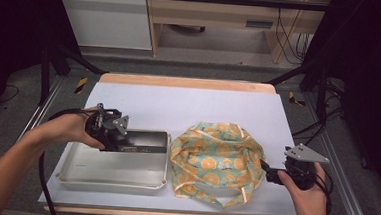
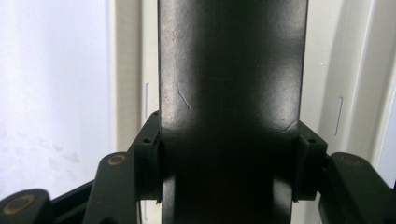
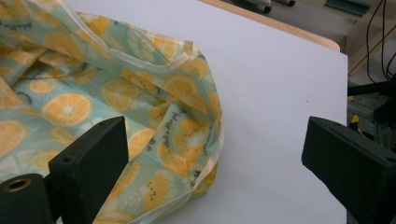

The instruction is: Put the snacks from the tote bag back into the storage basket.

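Observation:
A flat black rectangular box (image 1: 144, 141) lies over the back part of a shallow white tray (image 1: 114, 175) at the front left of the table. My left gripper (image 1: 112, 142) is shut on the box's left end. In the left gripper view both pads (image 2: 148, 154) press on the long sides of the black box (image 2: 231, 84), with the white tray (image 2: 355, 70) beneath. A crumpled cloth bag (image 1: 217, 162) with an orange-slice print lies right of the tray. My right gripper (image 1: 269, 173) stands open at the bag's right edge. In the right gripper view the bag's (image 3: 93, 93) rim lies between the wide-apart jaws of the gripper (image 3: 217, 147), untouched.
A white sheet (image 1: 178, 107) covers the wooden table, bare behind the tray and bag. Black frame posts (image 1: 45, 73) stand at both back corners, and cables run along the floor at the right. The table's front edge is close below the tray.

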`<state>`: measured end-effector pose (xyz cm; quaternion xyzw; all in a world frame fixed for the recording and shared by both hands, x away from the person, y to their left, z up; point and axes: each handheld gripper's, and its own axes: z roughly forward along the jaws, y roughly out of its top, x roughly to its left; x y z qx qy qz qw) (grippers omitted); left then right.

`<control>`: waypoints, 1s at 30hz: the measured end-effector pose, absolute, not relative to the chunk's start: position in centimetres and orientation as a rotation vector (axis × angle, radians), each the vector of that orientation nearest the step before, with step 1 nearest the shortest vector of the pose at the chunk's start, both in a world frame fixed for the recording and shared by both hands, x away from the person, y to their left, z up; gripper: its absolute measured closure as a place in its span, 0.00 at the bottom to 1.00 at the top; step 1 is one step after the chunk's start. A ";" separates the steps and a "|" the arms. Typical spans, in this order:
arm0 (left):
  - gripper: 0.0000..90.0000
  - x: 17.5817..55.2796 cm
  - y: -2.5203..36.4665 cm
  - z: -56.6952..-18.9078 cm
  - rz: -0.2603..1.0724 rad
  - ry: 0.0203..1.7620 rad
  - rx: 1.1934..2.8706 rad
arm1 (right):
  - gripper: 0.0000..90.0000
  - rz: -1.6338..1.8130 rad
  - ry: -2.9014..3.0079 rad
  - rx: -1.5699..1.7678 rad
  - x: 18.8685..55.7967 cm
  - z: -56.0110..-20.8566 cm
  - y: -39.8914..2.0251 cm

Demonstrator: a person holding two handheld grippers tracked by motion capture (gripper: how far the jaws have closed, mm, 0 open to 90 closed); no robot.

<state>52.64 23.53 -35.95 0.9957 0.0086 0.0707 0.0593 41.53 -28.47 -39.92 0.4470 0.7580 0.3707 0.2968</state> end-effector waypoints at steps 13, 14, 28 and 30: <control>0.48 52.4 24.3 -37.5 0.175 0.025 3.007 | 0.09 0.979 2.035 1.201 41.6 -41.1 -28.4; 0.48 52.4 24.3 -37.6 0.171 0.025 3.007 | 0.09 0.978 2.035 1.199 41.6 -41.1 -28.5; 0.48 52.2 24.0 -38.2 0.149 -0.011 3.004 | 0.09 0.978 2.025 1.211 41.3 -41.0 -29.1; 0.48 52.1 24.0 -38.4 0.142 -0.004 3.001 | 0.09 0.979 2.026 1.210 41.3 -41.1 -29.1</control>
